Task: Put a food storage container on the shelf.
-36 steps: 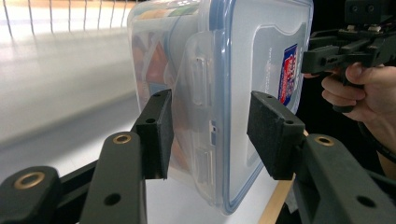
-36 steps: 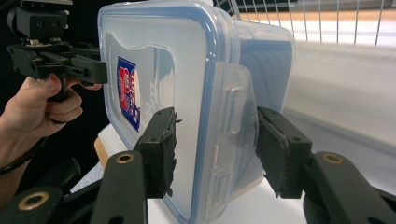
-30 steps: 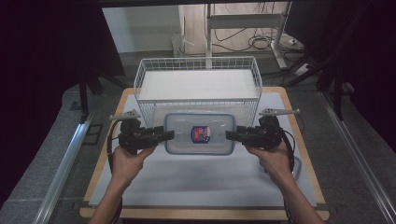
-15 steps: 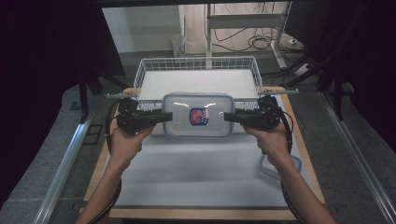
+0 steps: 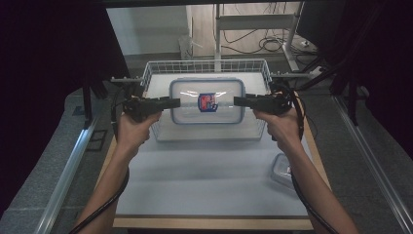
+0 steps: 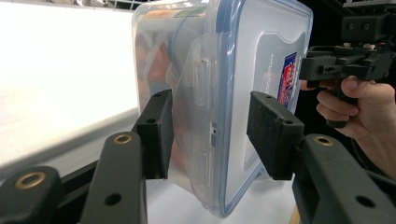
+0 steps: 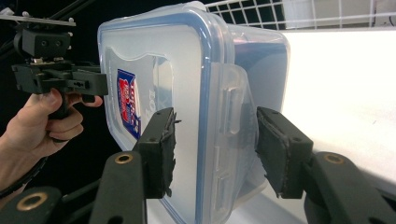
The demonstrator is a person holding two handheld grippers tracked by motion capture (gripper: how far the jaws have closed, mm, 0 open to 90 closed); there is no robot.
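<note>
overhead, both tongs point(image 5: 174, 103) point(image 5: 239, 101) clamp the lidded container point(image 5: 207, 101) above the wire basket point(image 5: 151, 78); spare lid point(image 5: 281, 169) lies near.

One lidded box point(image 5: 207, 101), one wire basket point(image 5: 204, 66), one loose lid point(image 5: 282, 168)

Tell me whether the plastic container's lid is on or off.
On. The blue-rimmed lid sits flush on the plastic container, and its side flap lies folded down against the wall.

Clear plastic box point(image 5: 207, 101) with blue-trimmed lid and red-and-blue label point(image 5: 207, 102); orange contents are seen through its wall. White wire basket point(image 5: 160, 73). Black grippers point(image 5: 171, 103). Pale table mat point(image 5: 195, 180).
</note>
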